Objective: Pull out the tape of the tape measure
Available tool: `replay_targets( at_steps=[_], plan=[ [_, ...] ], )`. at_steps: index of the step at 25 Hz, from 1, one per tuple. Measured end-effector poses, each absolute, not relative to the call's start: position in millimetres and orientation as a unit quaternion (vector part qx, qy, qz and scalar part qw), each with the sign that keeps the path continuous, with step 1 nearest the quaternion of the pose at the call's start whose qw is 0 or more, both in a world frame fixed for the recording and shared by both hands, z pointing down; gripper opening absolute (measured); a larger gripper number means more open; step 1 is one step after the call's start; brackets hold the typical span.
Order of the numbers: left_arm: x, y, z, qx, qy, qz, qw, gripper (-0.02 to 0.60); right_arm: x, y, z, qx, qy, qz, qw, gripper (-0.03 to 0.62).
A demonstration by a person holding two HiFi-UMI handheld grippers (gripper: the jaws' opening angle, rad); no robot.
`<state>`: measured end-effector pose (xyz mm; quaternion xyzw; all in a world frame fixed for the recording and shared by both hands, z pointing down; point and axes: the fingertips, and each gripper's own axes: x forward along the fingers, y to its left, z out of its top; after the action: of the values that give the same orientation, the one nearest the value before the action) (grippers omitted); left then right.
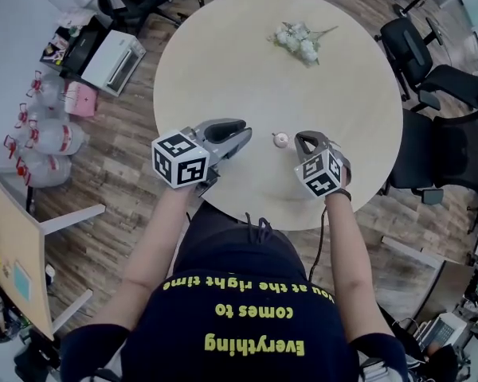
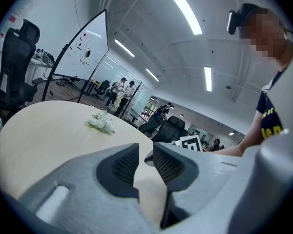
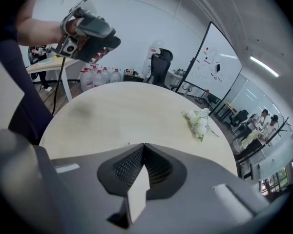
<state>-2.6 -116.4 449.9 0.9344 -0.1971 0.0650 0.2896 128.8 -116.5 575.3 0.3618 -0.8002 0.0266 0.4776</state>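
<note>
The tape measure (image 1: 280, 140) sat on the table (image 1: 247, 62) between the two claws. It was just beside the tips of the right claw (image 1: 304, 143), on that claw's left, and a little apart from the left claw (image 1: 240, 138). Whether the right tips touched it could not be told.

The right claw was clenched, its pads meeting at the tips with no tape visible between them. The left claw was released, with a narrow gap between its ribbed pads and nothing in it, and it pointed across toward the right claw. Flowers (image 1: 297, 40) lay well beyond both claws, at the far side of the table.
</note>
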Motion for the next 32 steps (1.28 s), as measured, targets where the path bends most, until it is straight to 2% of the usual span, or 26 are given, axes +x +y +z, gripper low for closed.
replay_targets(
  at_steps=[9,22,32],
  plan=[
    [9.4,-125.5,424.0,0.945,-0.231,0.058,0.222,0.052,130.2,-122.7,481.7,0.441,-0.836,0.056,0.322,0.012],
    [-1.4,-138.7,383.5,0.942,-0.309,0.031,0.123,0.003,138.4,-118.4,359.6,0.524,-0.845,0.028,0.105,0.012],
    [-13.9,-139.9,375.7,0.932,-0.351,0.021,0.092,0.003,160.7,-108.2,336.0,0.568,-0.822,0.052,0.011,0.012]
  ],
)
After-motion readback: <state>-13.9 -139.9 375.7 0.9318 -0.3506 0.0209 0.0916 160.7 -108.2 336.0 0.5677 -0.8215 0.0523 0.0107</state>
